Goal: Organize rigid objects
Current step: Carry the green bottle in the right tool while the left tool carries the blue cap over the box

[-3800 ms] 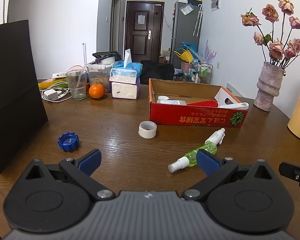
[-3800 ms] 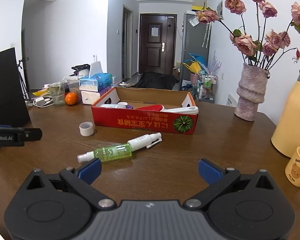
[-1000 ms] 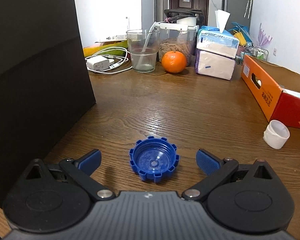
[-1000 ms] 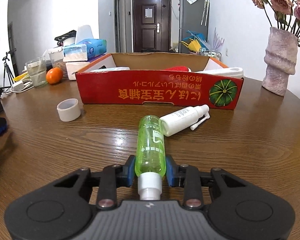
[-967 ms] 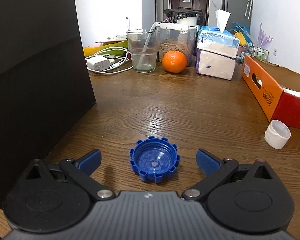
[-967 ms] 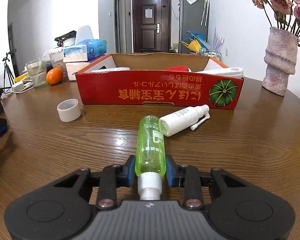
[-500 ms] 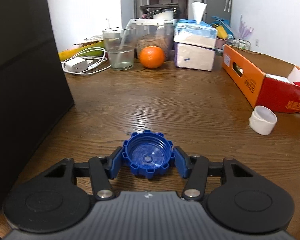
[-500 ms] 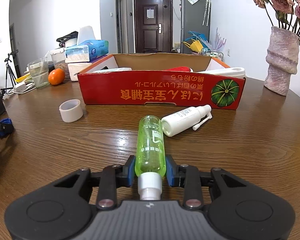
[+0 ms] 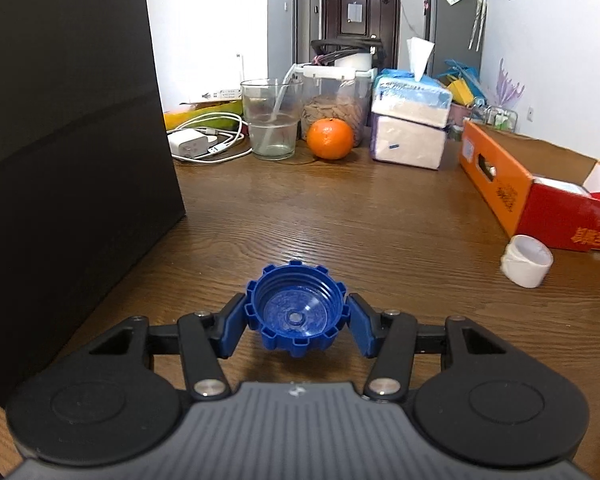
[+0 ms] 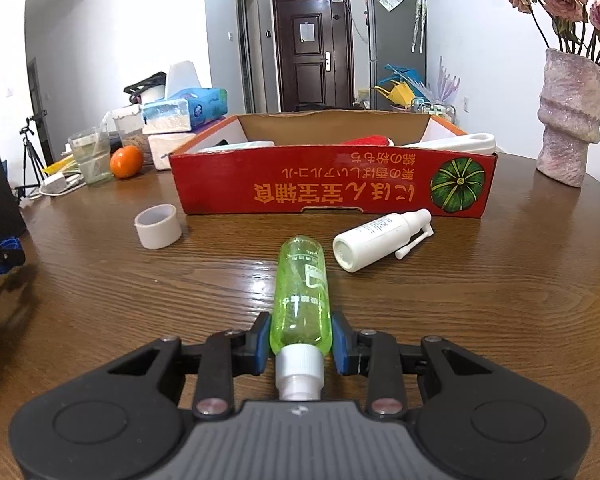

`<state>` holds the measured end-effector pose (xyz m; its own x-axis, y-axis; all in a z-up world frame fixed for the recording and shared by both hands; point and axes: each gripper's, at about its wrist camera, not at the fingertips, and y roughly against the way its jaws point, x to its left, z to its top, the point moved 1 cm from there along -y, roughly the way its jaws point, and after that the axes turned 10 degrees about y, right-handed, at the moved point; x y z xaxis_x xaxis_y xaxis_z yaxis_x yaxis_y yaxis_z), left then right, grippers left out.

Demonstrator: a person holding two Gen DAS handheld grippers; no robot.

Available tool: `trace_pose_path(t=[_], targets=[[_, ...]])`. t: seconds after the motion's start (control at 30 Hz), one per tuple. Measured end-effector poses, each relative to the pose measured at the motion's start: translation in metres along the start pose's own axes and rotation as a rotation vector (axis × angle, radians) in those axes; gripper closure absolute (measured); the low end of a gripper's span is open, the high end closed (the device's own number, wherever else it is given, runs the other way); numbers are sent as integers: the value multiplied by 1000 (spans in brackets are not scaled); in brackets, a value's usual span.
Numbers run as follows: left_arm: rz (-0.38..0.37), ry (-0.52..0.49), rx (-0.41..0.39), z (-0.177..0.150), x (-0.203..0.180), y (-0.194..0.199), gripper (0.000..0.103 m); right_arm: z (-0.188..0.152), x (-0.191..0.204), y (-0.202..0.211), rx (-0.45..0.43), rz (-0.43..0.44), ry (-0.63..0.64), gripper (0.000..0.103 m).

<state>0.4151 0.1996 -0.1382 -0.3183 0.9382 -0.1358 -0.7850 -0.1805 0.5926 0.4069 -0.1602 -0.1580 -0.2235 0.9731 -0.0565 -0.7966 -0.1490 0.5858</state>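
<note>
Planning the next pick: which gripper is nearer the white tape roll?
Hard to call. The left gripper, shut on the blue cap, has the white tape roll ahead-right; from the right gripper it lies ahead-left.

Both wrist cams low over table (image 9: 380, 216), facing door; shared: red box (image 10: 332, 184) (tape roll (image 10: 158, 226) too).

Left hand-held gripper (image 9: 296, 318) and right hand-held gripper (image 10: 300, 340) both clamped, held low.

The red box (image 10: 332, 184) has orange writing on its front, printed upside down. The green bottle's (image 10: 300, 300) label is too small to read.
</note>
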Motion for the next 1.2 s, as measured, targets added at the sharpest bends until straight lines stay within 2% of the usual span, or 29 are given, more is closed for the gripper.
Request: trace_pose_path(t=[0.4,0.7,0.77,0.83,0.9,1.07,1.2], targets=[[-47,-25,4,-23,-28,27,48,-8,-2,27,-32,87,-49,73],[-94,-46,19,-39,-53,40,48,-11,-1,19,31,110,-13,72],[-98,-45,24,-41,-55,39,48,-7,-1,14,36,96,-2,66],[-96,-45,28,-42,-57,40,48,-3,0,9,39,96,9,67],[-96,-44,30,-43,-57,40,48,-2,3,5,33,93,25,73],[-101,-29,38,-42,-58,40,48,-4,3,14,31,108,15,73],[-141,-6,51,-40,-63,48,48,0,-4,30,23,135,-7,73]])
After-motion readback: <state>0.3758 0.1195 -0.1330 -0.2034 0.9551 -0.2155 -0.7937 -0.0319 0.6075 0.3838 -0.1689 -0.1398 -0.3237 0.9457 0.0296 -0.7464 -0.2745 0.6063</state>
